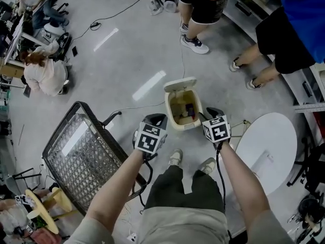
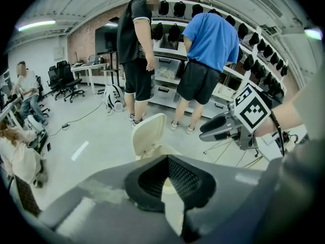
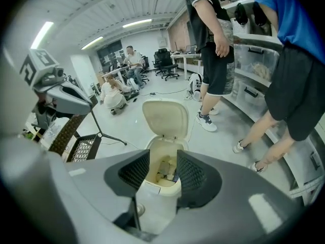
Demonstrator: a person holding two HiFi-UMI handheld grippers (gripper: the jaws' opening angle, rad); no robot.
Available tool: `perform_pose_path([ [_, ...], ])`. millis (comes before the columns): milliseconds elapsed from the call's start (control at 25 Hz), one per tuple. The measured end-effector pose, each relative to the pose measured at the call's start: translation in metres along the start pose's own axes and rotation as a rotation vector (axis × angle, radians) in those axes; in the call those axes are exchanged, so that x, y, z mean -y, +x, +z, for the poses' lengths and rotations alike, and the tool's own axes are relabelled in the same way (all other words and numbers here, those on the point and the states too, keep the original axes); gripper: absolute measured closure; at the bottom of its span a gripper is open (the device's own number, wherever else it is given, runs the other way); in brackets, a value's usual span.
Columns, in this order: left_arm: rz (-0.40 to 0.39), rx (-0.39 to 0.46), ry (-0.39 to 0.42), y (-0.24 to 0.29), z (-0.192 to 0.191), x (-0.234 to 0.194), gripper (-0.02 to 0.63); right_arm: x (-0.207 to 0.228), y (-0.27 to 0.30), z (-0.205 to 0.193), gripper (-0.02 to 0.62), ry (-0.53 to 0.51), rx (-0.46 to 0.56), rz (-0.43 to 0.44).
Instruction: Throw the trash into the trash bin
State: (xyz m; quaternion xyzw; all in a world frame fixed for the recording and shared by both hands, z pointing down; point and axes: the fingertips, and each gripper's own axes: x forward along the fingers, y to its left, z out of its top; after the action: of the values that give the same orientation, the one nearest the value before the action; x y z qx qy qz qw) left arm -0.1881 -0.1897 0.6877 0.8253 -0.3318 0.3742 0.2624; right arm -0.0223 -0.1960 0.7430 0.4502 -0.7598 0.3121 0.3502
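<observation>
The cream trash bin (image 1: 174, 120) stands on the floor with its lid (image 1: 180, 84) flipped up, and several pieces of trash (image 1: 189, 111) lie inside. My left gripper (image 1: 157, 119) hovers at the bin's near left and looks shut, with its tips meeting and nothing held. My right gripper (image 1: 211, 112) hangs over the bin's right rim. In the right gripper view the right gripper (image 3: 162, 170) stands open and empty, and the bin's rim (image 3: 161, 183) and the trash (image 3: 163, 168) show through the gap. In the left gripper view the left gripper (image 2: 167, 159) points at the lid (image 2: 148, 134).
A wire-mesh chair (image 1: 81, 154) leans at my left. A white round table (image 1: 269, 146) stands at my right. Two people (image 1: 203, 4) (image 1: 289, 34) stand beyond the bin by shelves. A cable (image 1: 127, 6) runs across the floor. My shoes (image 1: 175, 157) are just behind the bin.
</observation>
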Motion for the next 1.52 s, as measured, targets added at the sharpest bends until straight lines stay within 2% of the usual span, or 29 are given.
perform_pose_path([
  [320, -0.009, 0.063, 0.056, -0.020, 0.049, 0.029, 0.603, 0.013, -0.079, 0.026, 0.423, 0.042, 0.128, -0.029],
  [680, -0.021, 0.171, 0.144, -0.070, 0.116, 0.071, 0.603, 0.016, -0.196, 0.065, 0.423, 0.100, 0.317, -0.076],
  [960, -0.018, 0.354, 0.172, -0.138, 0.185, 0.115, 0.603, 0.017, -0.299, 0.087, 0.423, 0.108, 0.473, -0.118],
  [1200, -0.035, 0.418, 0.262, -0.176, 0.224, 0.164, 0.603, 0.029, -0.390, 0.088, 0.417, 0.128, 0.619, -0.196],
  [1520, -0.098, 0.485, 0.381, -0.200, 0.255, 0.233, 0.603, 0.053, -0.492, 0.060, 0.405, 0.182, 0.745, -0.330],
])
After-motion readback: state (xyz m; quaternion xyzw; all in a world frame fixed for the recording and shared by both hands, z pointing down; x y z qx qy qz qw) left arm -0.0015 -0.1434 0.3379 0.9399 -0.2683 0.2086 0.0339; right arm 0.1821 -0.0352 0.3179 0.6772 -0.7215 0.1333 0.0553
